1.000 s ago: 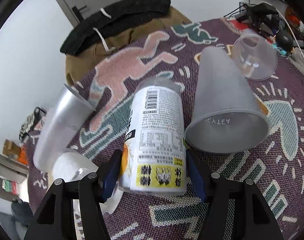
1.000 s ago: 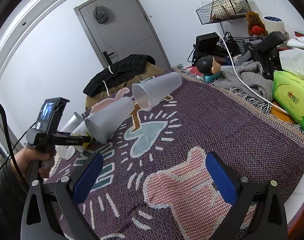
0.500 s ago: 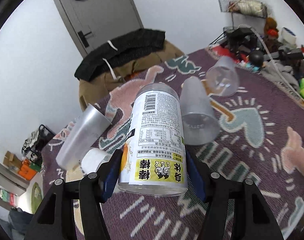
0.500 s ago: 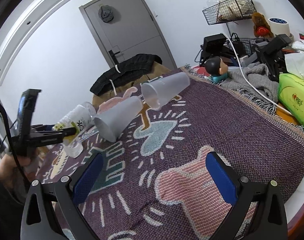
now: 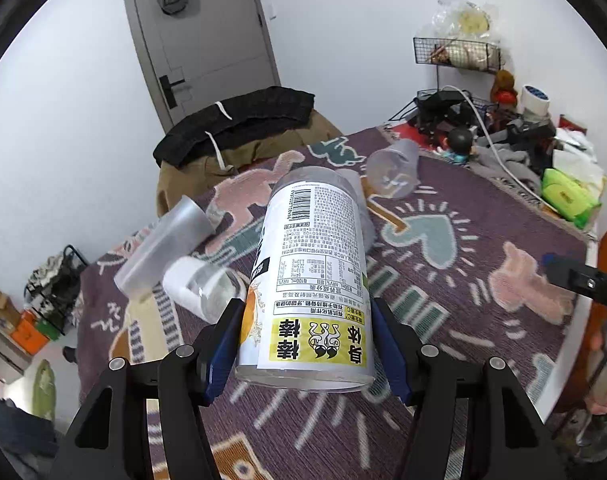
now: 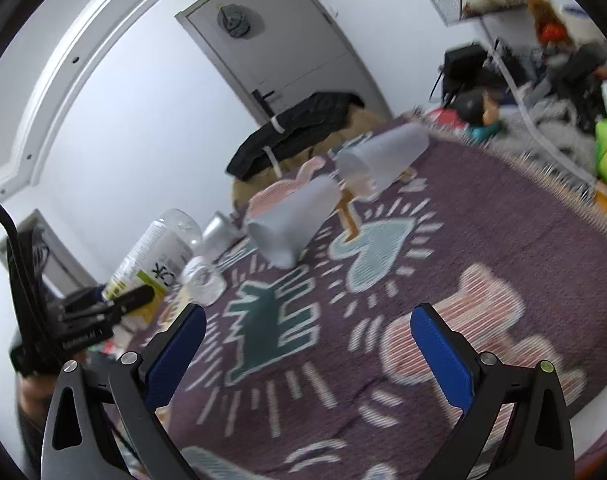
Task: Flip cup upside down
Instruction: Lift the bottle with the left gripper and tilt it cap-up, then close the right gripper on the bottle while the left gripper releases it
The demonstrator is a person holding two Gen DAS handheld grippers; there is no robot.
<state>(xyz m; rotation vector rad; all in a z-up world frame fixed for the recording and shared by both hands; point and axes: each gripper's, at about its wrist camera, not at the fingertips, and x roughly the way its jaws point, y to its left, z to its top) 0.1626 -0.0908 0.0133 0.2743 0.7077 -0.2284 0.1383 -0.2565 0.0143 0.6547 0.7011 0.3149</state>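
— Patterned rug (image 5: 483,216), cups lying sideways. Left gripper (image 5: 307,354)?
— Clamped on labelled cup (image 5: 313,276), lifted clear, probably for turning over.
— Right gripper (image 6: 303,344)?
— Wide open, holding nothing, hovering nearby.

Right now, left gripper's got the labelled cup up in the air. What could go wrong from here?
1. The left gripper pinches the labelled cup only near one end, and most of its length sticks out past the fingers; it may pivot or slip during the flip.
2. The small clear cup and a frosted cup lie on their sides just below; a low swing could knock them.
3. The right gripper is open and empty, so nothing catches a drop.
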